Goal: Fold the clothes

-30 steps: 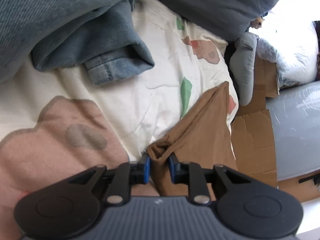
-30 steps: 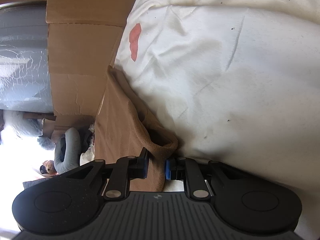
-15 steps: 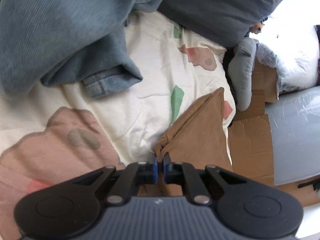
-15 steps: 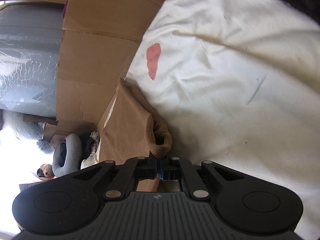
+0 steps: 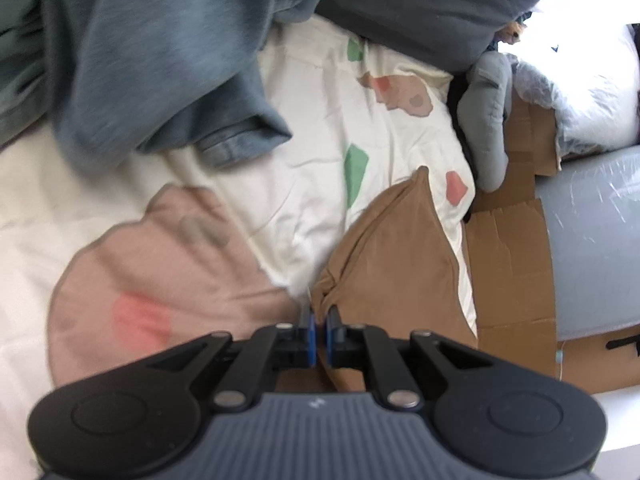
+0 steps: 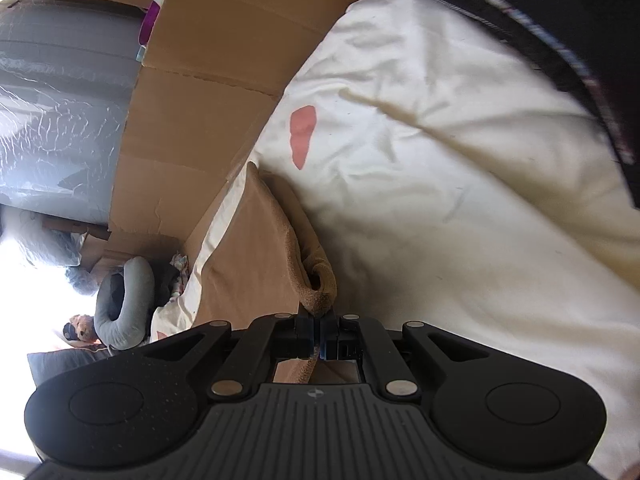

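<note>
A brown garment [image 5: 394, 256] lies at the bed's right edge on a cream patterned quilt [image 5: 320, 152]. My left gripper [image 5: 319, 326] is shut on a bunched corner of it, lifted a little off the quilt. In the right wrist view the same brown garment [image 6: 256, 264] runs along the quilt's [image 6: 440, 200] edge, and my right gripper [image 6: 317, 330] is shut on its rolled hem, also raised. The cloth hangs taut between the two pinched corners.
Blue jeans [image 5: 160, 72] and a dark grey garment [image 5: 432, 4] are piled at the back of the bed. Flattened cardboard [image 5: 512, 264] and a grey wrapped mattress [image 5: 596, 240] lie beside the bed. A grey neck pillow [image 6: 124, 304] lies on the floor.
Both grippers went from open around the brown garment's corners to shut on them. Both have since risen, pulling the corners up off the quilt.
</note>
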Action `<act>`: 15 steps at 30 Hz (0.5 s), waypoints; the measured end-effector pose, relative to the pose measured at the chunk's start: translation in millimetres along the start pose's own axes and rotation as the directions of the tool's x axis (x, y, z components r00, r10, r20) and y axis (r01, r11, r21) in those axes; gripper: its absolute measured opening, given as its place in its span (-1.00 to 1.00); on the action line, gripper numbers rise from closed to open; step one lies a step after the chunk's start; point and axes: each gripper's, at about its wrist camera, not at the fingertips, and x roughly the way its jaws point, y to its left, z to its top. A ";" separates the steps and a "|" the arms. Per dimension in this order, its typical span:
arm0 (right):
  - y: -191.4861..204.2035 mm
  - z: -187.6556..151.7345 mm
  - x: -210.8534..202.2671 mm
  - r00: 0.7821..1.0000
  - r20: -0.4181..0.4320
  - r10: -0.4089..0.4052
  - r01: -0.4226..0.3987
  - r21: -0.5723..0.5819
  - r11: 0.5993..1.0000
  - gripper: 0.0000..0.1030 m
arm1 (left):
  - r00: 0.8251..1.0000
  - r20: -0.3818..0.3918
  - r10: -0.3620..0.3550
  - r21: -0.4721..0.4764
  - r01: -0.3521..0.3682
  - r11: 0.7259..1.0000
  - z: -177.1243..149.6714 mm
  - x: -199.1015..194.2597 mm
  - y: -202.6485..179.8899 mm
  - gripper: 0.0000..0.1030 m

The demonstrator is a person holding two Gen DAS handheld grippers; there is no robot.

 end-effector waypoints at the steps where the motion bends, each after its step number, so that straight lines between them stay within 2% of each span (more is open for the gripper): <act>1: -2.6 -1.8 -4.5 1.000 0.000 -0.007 0.007 0.004 1.000 -0.98 | 1.000 -0.006 0.003 0.003 -0.003 1.000 -2.2 -2.5 0.4 -0.90; 10: -19.5 -17.2 -32.1 0.999 0.012 -0.053 0.053 0.028 0.998 -0.98 | 0.999 -0.041 0.028 0.046 -0.027 0.999 -14.0 -20.8 0.8 -0.90; 15: -23.8 -23.7 -41.2 0.995 0.009 -0.095 0.094 0.036 0.995 -0.99 | 0.997 -0.055 0.046 0.036 -0.044 0.998 -16.8 -26.2 3.3 -0.90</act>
